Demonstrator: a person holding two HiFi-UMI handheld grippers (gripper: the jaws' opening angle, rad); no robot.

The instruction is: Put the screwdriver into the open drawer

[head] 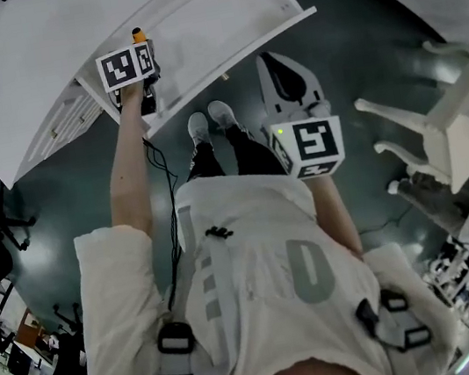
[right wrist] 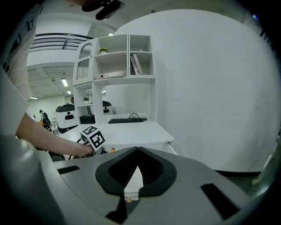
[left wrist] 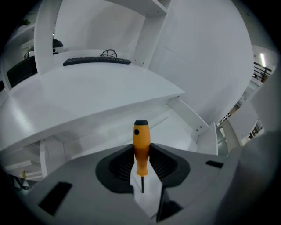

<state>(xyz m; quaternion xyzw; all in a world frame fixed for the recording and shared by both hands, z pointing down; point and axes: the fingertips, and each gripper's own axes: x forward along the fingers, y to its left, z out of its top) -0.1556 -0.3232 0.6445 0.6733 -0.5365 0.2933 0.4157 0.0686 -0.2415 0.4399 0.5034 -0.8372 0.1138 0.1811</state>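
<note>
dark glossy floor (head: 346,56) spreads under a white desk (left wrist: 88,94) whose shallow white open drawer (left wrist: 178,127) is pulled out below the desk's front edge. a black keyboard (left wrist: 96,61) lies along the desk's back edge. the left gripper (left wrist: 141,151) is clamped on the orange-handled screwdriver (left wrist: 141,137), handle end pointing out over the drawer near its left end. the right gripper (right wrist: 137,151) hangs well apart, jaws together with nothing between them.
</note>
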